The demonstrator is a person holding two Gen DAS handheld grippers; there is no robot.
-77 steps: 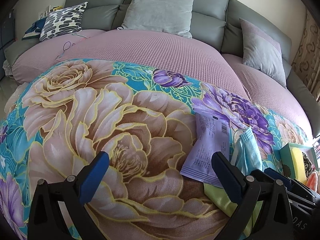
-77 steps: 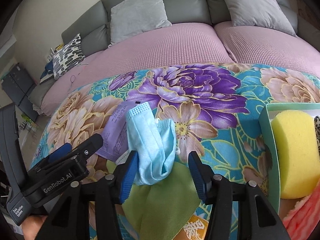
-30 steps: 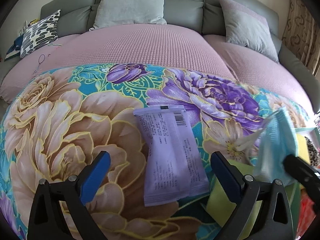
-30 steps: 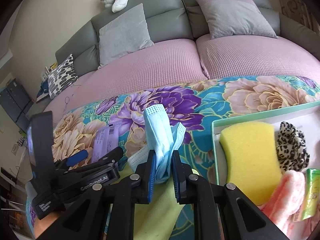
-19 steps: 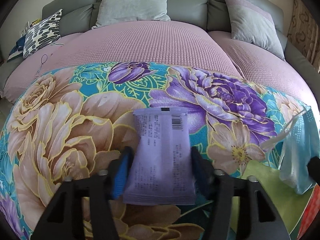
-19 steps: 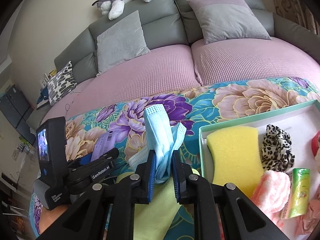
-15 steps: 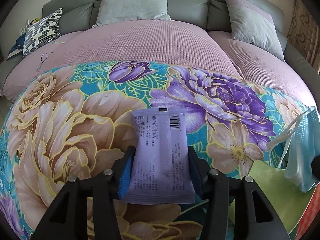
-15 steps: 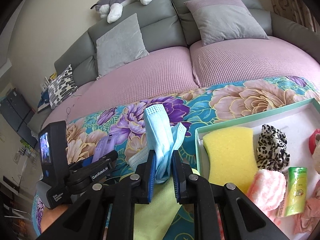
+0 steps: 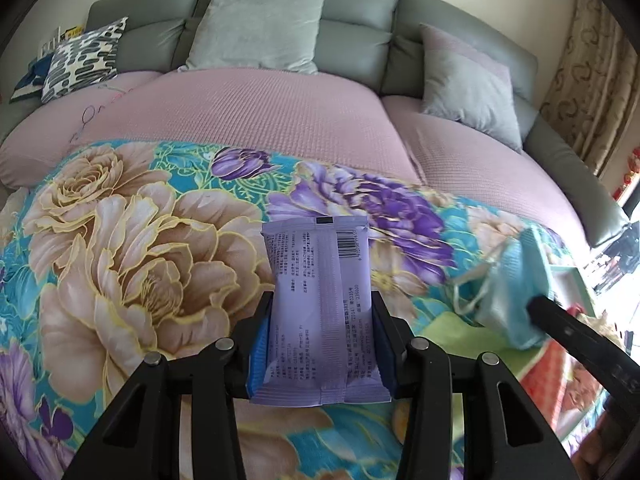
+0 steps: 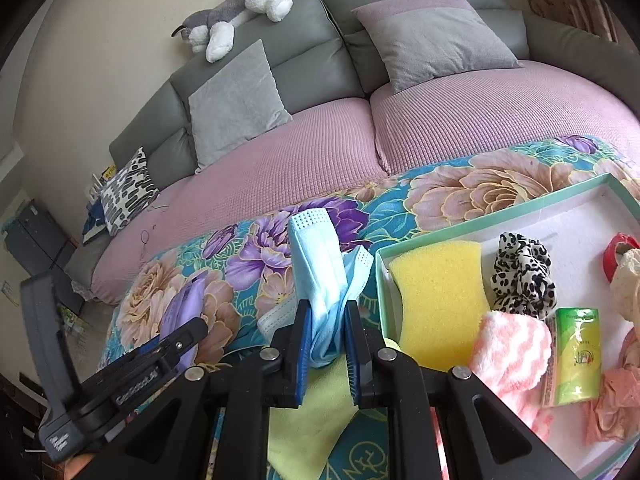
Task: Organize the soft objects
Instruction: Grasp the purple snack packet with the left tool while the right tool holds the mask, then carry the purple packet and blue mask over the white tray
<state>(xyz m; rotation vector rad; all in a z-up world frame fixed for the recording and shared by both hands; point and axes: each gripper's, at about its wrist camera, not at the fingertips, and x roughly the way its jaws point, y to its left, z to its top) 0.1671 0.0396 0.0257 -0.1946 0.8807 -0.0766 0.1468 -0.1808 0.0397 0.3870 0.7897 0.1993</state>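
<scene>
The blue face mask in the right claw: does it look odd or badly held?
Somewhat. The blue face mask is crumpled between the pads of the right claw, folded over itself, and one ear loop dangles loose. It is not torn as far as visible.

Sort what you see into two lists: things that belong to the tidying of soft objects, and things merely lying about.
Part of the job:
- purple packet, in the left gripper
- blue face mask, in the right gripper
- green-rimmed tray
- yellow sponge
- green cloth

Lying about:
- plush dog
- grey cushions
- patterned pillow
</scene>
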